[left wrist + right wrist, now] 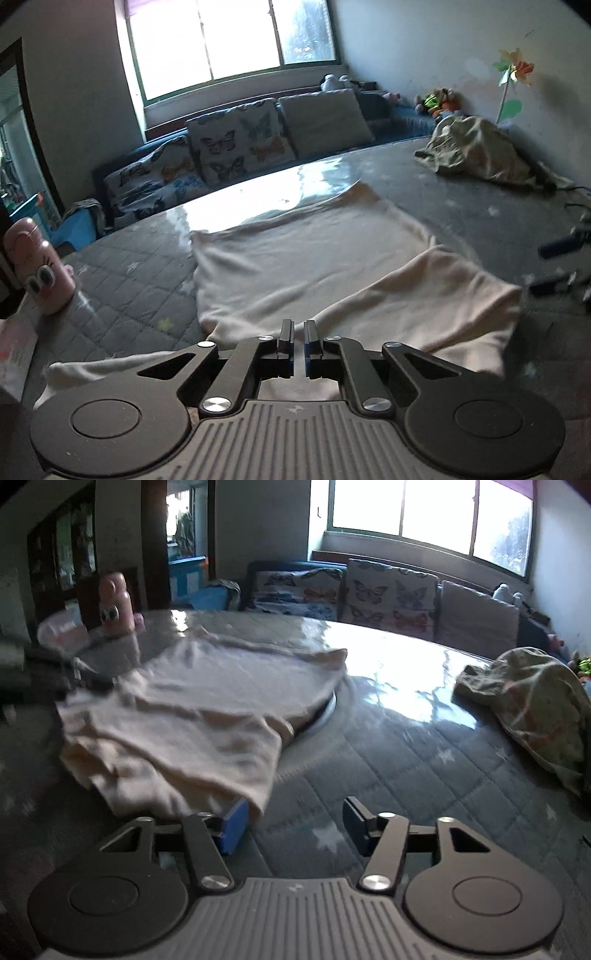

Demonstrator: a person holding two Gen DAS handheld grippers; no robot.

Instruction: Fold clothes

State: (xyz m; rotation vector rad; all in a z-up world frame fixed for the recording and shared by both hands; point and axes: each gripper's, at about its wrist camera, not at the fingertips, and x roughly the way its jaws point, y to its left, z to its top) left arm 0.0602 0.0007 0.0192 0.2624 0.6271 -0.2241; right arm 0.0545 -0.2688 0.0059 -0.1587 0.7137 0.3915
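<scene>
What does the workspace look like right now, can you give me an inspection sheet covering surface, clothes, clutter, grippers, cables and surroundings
Surface: table with grey quilted cover, glossy in the window glare.
Job's things: cream garment spread flat, one part folded over; green garment crumpled at the far right.
Clutter: pink bottle with cartoon eyes; clear tub beside it.
Grippers: left gripper shut, over the cream garment's near edge, grip not visible; right gripper open, nothing between the fingers, at the cream garment's corner.
Cables: dark cable beside the green garment.
Surroundings: sofa with butterfly cushions, bright window.

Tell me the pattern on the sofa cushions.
Butterflies on the cushions; clearest in the right wrist view.
</scene>
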